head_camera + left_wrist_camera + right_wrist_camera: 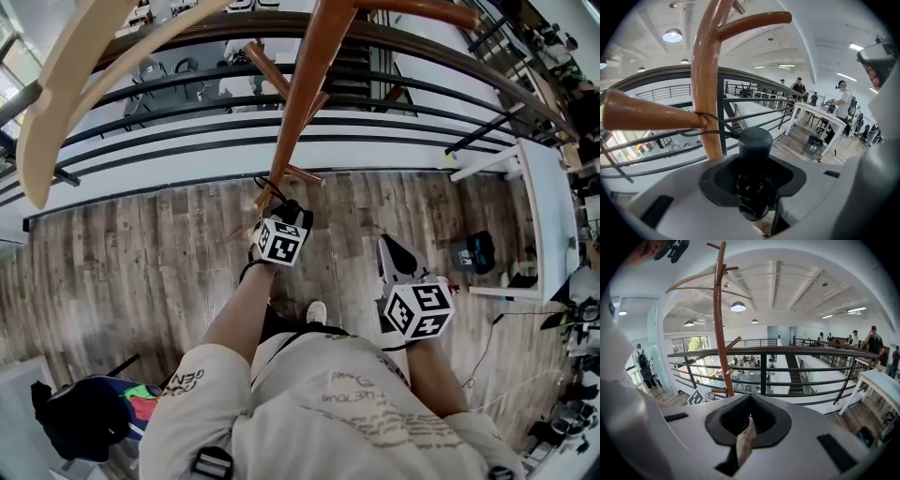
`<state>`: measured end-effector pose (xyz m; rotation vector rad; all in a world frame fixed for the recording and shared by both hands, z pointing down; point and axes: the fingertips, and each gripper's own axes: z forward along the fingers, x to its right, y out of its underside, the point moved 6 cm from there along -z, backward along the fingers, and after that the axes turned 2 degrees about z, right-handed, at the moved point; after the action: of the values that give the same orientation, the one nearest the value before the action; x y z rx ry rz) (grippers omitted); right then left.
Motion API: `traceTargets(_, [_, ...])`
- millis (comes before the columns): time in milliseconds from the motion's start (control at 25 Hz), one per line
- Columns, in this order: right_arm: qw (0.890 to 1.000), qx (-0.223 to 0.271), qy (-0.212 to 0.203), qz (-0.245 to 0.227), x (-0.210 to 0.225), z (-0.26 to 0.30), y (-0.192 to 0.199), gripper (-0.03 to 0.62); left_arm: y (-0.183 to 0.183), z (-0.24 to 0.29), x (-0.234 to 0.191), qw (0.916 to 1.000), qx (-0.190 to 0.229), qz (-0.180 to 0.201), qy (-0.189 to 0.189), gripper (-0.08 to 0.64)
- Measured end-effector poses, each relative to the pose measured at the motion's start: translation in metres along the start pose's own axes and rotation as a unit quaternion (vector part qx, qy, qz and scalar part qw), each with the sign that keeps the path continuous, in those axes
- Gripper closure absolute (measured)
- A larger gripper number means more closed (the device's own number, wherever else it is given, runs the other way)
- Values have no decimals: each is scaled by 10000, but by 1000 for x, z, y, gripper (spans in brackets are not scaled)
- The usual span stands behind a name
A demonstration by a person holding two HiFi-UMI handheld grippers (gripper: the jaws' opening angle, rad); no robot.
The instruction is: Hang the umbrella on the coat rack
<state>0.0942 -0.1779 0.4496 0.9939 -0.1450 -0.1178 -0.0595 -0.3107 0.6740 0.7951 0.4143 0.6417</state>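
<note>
The wooden coat rack (302, 84) rises in front of me by the railing. My left gripper (281, 208) is up against a low peg (302, 174) and is shut on the umbrella's dark round handle (755, 140). The handle's thin black strap (712, 123) is looped over the peg (647, 117) where it meets the pole (705, 70). The rest of the umbrella is hidden under the gripper and my arm. My right gripper (394, 253) hangs lower and to the right, apart from the rack, shut with nothing in it. It faces the rack (721, 324) from a distance.
A black metal railing (187, 122) runs behind the rack over an open floor below. A white table (548, 216) and a dark bin (473, 251) stand at the right. A dark bag (89, 412) lies on the wooden floor at lower left. People stand by the far tables (843, 101).
</note>
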Motion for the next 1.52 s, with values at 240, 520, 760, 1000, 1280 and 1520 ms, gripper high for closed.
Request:
traceTargets(240, [9999, -1, 137, 46, 9, -9, 5, 591, 9, 11, 5, 9999, -169, 7, 37, 394])
traceTargets(520, [9998, -26, 188, 82, 16, -12, 10, 590, 28, 20, 8, 9991, -410, -91, 17, 394])
traceTargets(760, [9998, -73, 154, 79, 20, -10, 12, 591, 56, 24, 9, 9972, -705, -257, -60, 394])
traceTargets(1000, [9999, -135, 73, 61, 22, -4, 13, 591, 66, 23, -7, 9953, -710, -603, -268, 394])
traceTargets(1280, [9998, -139, -104, 43, 15, 0, 13, 591, 59, 7, -25, 9961, -367, -676, -426, 393])
traceTargets(1520, [9994, -56, -356, 11, 9, 7, 8, 591, 50, -24, -19, 9958, -1, -618, -675, 393])
